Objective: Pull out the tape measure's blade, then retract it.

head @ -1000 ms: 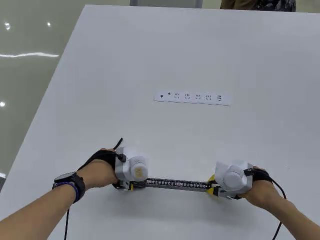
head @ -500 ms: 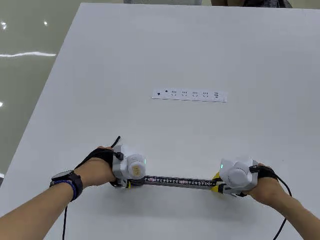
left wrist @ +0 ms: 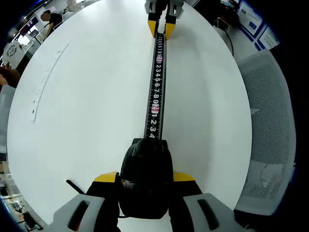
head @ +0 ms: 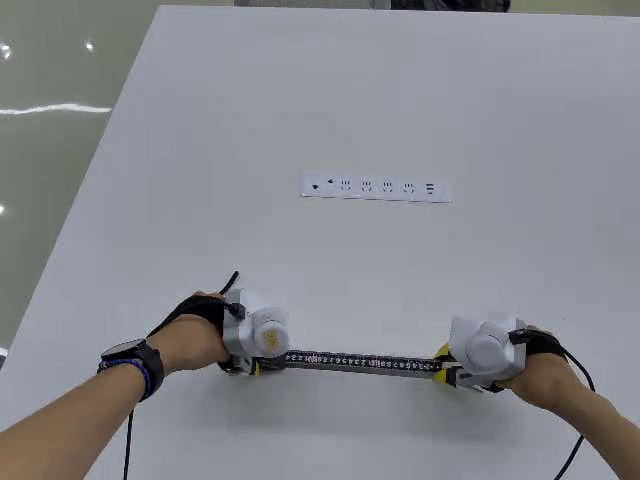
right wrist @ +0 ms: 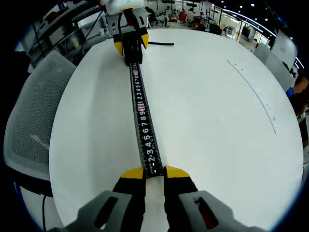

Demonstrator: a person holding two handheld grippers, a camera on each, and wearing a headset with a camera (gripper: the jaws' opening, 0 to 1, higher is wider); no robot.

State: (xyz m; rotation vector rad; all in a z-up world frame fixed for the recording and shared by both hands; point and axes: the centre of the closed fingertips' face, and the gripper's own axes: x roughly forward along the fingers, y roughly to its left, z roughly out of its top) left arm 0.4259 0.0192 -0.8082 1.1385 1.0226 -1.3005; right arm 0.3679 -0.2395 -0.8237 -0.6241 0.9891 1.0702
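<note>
left gripper (left wrist: 145, 178) clamped on the black tape measure case (left wrist: 146, 162) | right gripper (right wrist: 153, 172) pinching the blade (right wrist: 141, 116) tip | blade drawn out flat along the white table (head: 300, 120) between them | power strip (head: 376, 187) lies well beyond

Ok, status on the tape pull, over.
Left gripper shut on tape measure case. Right gripper shut on blade at its tip. Blade out straight between them, not yet retracted. Power strip well clear.
</note>
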